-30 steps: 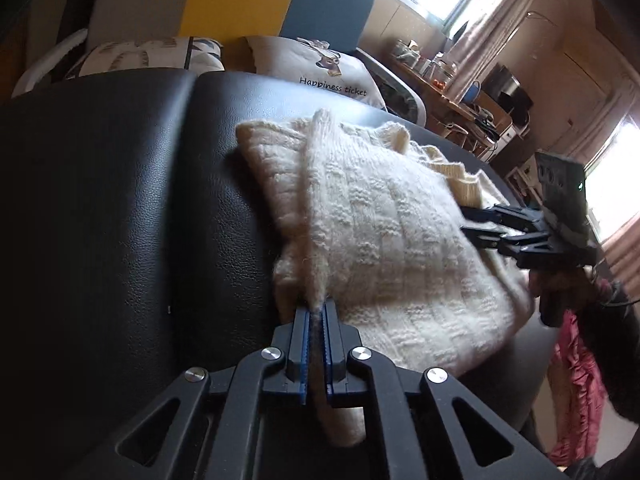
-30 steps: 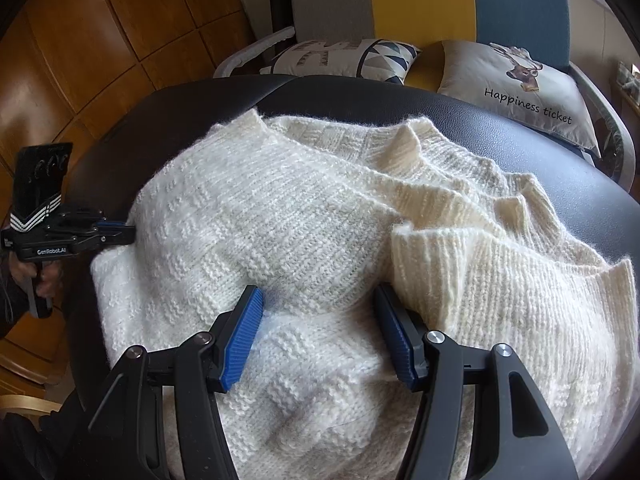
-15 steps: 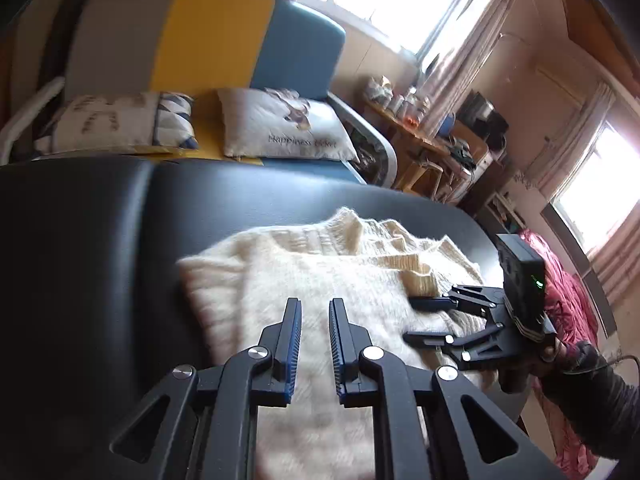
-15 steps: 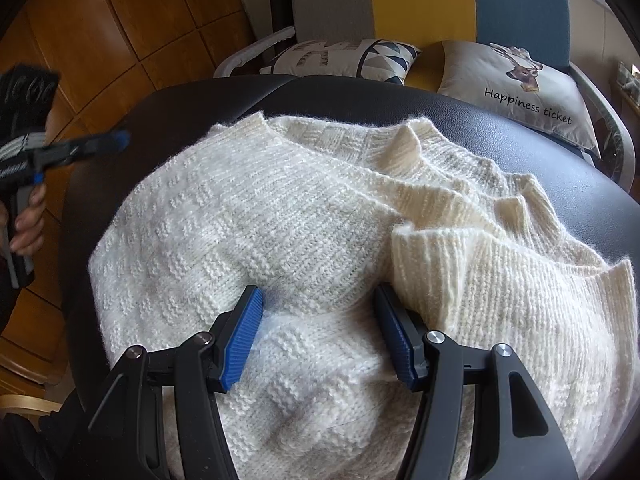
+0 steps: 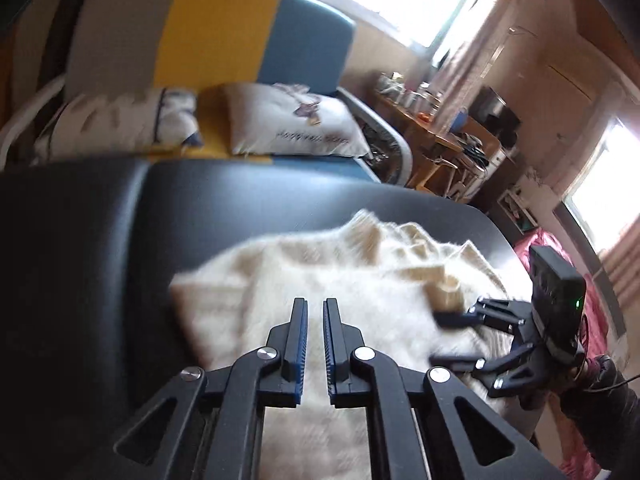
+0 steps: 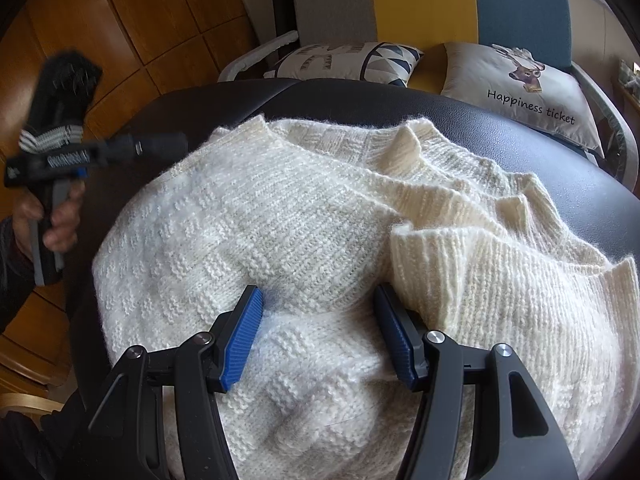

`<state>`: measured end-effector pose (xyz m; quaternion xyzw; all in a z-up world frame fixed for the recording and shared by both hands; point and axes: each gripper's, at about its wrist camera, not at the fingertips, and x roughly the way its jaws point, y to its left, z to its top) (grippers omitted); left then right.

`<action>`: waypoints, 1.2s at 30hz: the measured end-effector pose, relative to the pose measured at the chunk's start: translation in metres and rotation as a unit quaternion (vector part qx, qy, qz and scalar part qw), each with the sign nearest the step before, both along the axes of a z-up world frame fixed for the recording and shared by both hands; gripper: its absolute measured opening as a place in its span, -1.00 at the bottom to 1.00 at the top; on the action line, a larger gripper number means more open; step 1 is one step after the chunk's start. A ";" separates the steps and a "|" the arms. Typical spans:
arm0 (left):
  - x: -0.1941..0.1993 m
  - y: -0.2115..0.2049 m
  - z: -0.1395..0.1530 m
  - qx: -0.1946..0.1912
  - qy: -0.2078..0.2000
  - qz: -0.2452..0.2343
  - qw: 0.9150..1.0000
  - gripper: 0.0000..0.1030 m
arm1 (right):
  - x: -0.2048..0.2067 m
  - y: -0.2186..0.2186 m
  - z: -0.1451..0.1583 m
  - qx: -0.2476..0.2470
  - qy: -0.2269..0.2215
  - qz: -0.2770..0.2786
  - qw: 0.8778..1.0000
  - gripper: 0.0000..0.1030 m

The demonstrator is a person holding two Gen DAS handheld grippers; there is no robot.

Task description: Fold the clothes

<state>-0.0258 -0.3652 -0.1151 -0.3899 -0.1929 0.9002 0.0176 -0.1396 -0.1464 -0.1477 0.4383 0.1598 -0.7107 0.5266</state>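
Left claw (image 5: 315, 316) released, lifted clear above sweater (image 6: 280, 220) edge.

Your sweater (image 6: 280, 216) is fluffy, bumpy knitted wool. It lies on smooth, slightly shiny black leather (image 6: 480, 120). The gripper pads (image 6: 242, 340) are ribbed blue rubber on matt black plastic. The wall (image 6: 140, 20) is shiny wood.
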 end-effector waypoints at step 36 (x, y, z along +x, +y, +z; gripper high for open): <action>-0.033 0.011 -0.055 -0.108 -0.049 0.027 0.993 -0.87 | -0.033 0.154 0.074 0.056 0.084 -0.191 0.976 0.01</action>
